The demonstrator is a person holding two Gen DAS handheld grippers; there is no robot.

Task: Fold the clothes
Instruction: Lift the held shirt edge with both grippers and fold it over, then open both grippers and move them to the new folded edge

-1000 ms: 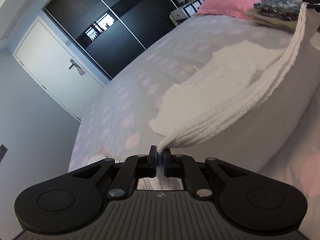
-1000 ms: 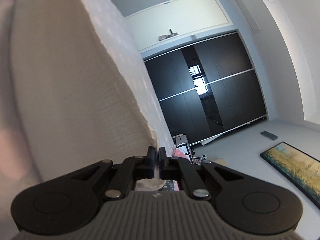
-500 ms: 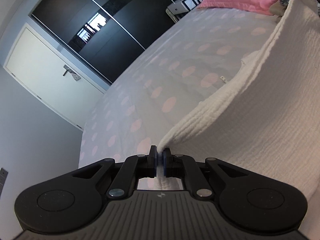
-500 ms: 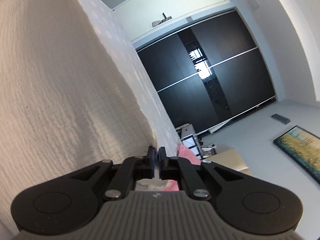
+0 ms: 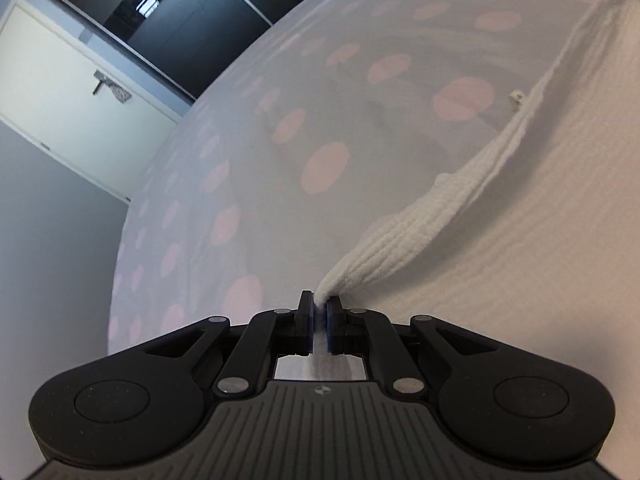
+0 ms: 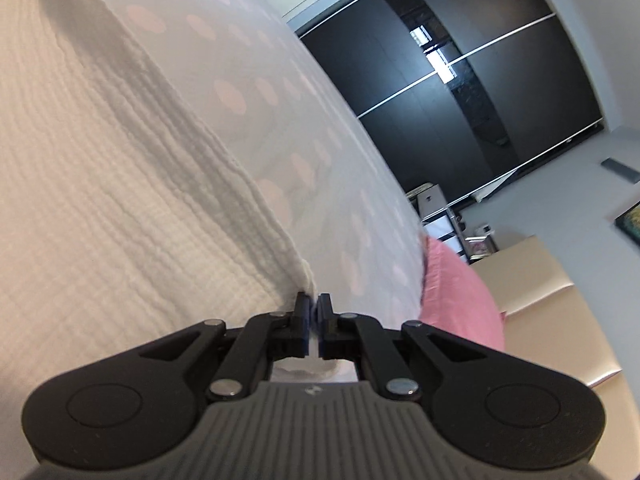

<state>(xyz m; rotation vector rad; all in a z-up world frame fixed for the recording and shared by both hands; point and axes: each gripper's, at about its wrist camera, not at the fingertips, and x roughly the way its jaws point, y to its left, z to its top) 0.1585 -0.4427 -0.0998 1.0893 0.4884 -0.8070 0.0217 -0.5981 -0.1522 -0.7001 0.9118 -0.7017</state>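
A white ribbed cloth stretches between both grippers above the bed. My left gripper is shut on one bunched corner of it; the cloth fans out to the right and far edge of that view. In the right wrist view the same cloth fills the left half, and my right gripper is shut on its other corner, with the hem running up and away from the jaws. A small white tag sticks out of the hem.
The bed sheet, grey with pink dots, lies under the cloth. A pink pillow and a beige headboard sit right of the right gripper. Dark sliding wardrobe doors and a white door stand beyond the bed.
Both grippers have carried the cloth across the bed and lower; the sheet is now closer. The pile the cloth hung over and the folded clothes by the pillow have left the left view.
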